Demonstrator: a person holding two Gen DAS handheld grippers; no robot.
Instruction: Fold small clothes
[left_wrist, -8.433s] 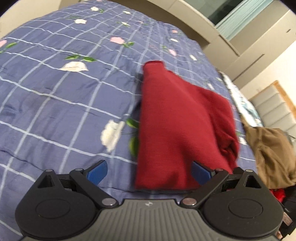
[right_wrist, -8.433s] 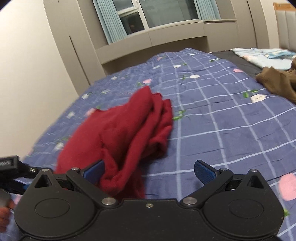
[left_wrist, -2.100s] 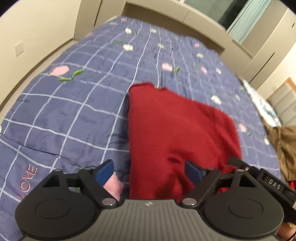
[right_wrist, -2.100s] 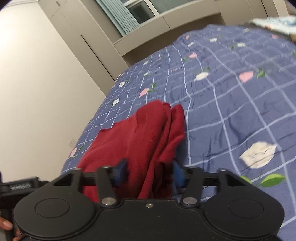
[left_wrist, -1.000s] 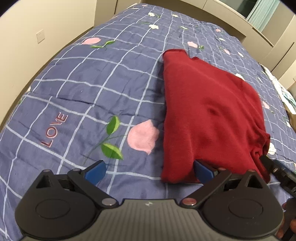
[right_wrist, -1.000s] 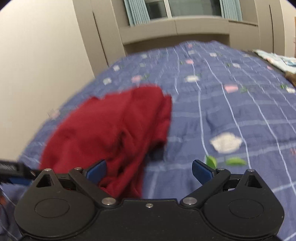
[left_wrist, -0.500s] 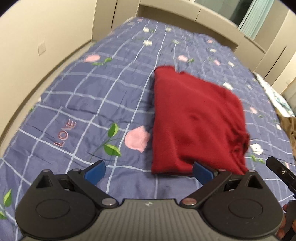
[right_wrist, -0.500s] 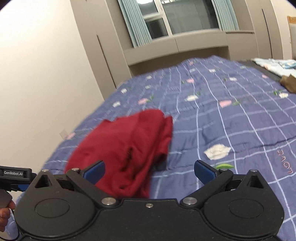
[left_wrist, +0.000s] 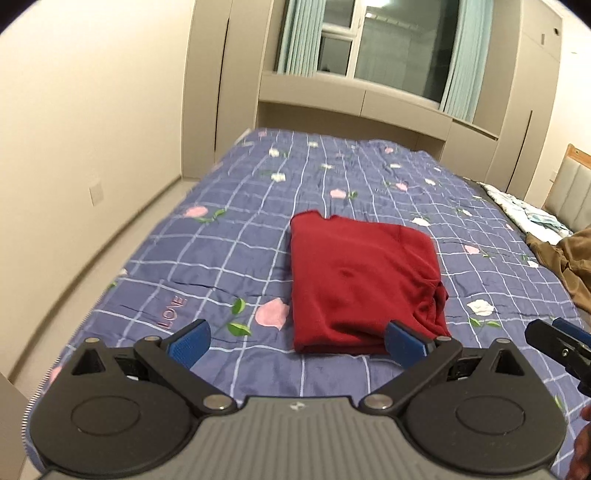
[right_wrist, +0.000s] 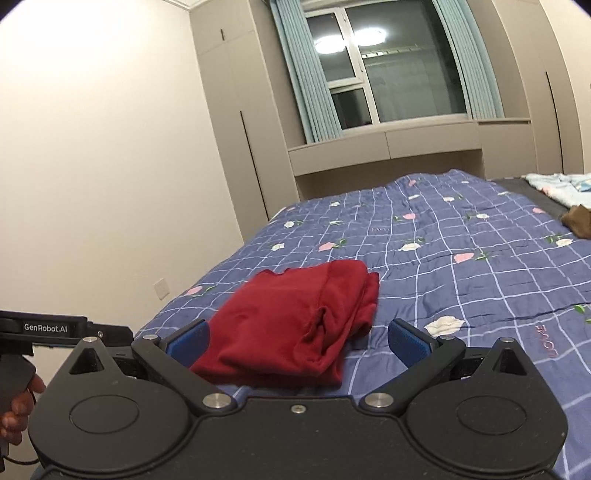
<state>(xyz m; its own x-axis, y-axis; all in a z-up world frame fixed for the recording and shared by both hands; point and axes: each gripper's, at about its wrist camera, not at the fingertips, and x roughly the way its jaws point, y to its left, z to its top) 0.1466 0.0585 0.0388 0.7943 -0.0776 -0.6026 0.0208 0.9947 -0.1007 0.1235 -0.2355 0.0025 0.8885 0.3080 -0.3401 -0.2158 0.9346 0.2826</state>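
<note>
A folded dark-red knit garment (left_wrist: 364, 284) lies on the blue floral checked quilt (left_wrist: 207, 266), just ahead of the left gripper (left_wrist: 295, 341) and right gripper (right_wrist: 297, 341); both jaws spread wide, empty.

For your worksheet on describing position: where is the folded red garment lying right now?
The folded red garment lies flat on the blue checked quilt, just ahead of both open tongs. In the left wrist view, a pink flower print sits beside its left edge.

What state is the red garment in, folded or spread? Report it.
Folded. The red garment lies as a compact rectangle on the blue quilt, with stacked layers bunched along its right edge. Both grippers are open and clear of it.
</note>
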